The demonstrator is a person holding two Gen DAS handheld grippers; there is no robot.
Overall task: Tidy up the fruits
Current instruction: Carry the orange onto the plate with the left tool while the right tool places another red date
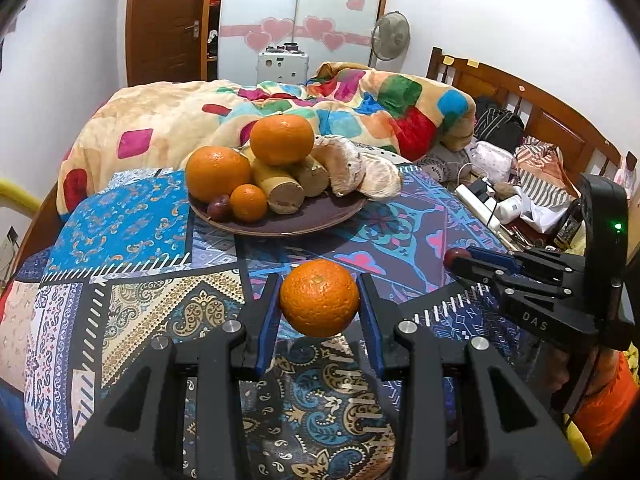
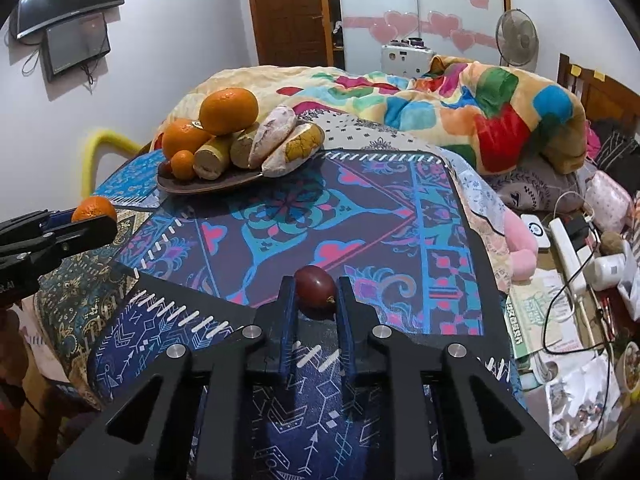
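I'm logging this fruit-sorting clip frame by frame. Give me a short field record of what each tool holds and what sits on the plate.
left tool: shut on orange, held above the patterned cloth
right tool: shut on dark red fruit
plate: brown, on the bed
plate contents: three oranges, one small dark fruit, cut yellow stalk pieces, pale roots

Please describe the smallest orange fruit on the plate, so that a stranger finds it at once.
On the patterned cloth stands a brown plate heaped with fruit. At its front edge lies the small orange, beside a dark purple fruit. It is far smaller than the two big oranges.
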